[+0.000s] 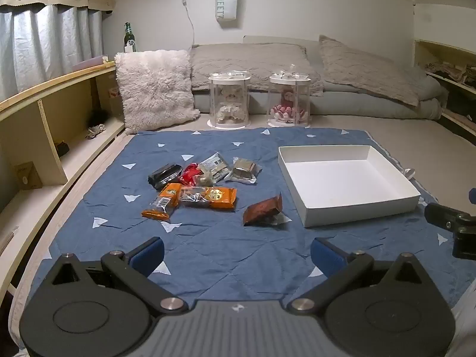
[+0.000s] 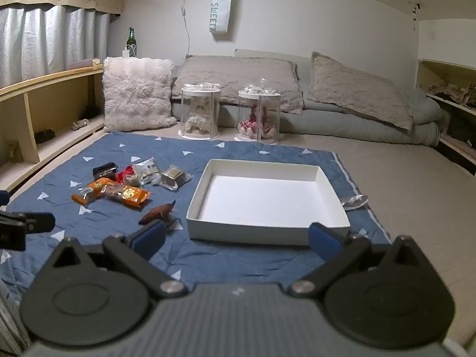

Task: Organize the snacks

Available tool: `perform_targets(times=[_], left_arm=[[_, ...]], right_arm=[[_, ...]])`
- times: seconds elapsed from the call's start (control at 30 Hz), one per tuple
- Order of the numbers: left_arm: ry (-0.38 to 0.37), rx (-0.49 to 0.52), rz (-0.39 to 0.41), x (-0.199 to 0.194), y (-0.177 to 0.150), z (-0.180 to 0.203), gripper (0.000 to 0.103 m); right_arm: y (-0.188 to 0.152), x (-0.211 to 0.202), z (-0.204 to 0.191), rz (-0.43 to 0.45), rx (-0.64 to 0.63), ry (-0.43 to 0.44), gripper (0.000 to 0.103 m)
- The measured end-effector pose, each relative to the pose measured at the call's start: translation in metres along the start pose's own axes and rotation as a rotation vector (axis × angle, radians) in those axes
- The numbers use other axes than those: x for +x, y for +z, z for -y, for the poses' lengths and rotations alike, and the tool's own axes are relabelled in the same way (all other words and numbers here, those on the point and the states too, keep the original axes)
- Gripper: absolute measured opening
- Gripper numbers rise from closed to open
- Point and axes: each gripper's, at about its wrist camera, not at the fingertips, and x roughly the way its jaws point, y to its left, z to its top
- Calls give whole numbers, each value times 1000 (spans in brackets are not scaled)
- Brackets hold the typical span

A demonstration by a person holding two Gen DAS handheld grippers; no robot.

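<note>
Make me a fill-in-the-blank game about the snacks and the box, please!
1. The white box has ____ inside it.
2. The snacks lie on a ____ blanket with white triangles.
3. The brown packet lies between the orange packets and the ____.
4. Both the left gripper and the right gripper are ____.

Missing words: nothing; blue; box; open

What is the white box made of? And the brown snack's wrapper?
The white box looks like matte cardboard: thin, flat walls with crisp folded corners. The brown snack wrapper seems to be plastic or foil film: it's crinkly with a crimped end, though I can't tell which.
</note>
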Motion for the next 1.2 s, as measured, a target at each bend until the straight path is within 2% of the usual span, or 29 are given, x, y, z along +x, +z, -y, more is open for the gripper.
perform_targets(times=[1.2], left_arm=[[-5,-7,-6,0,0,0,103]], right_arm=[[0,2,-2,-5,-7,0,103]])
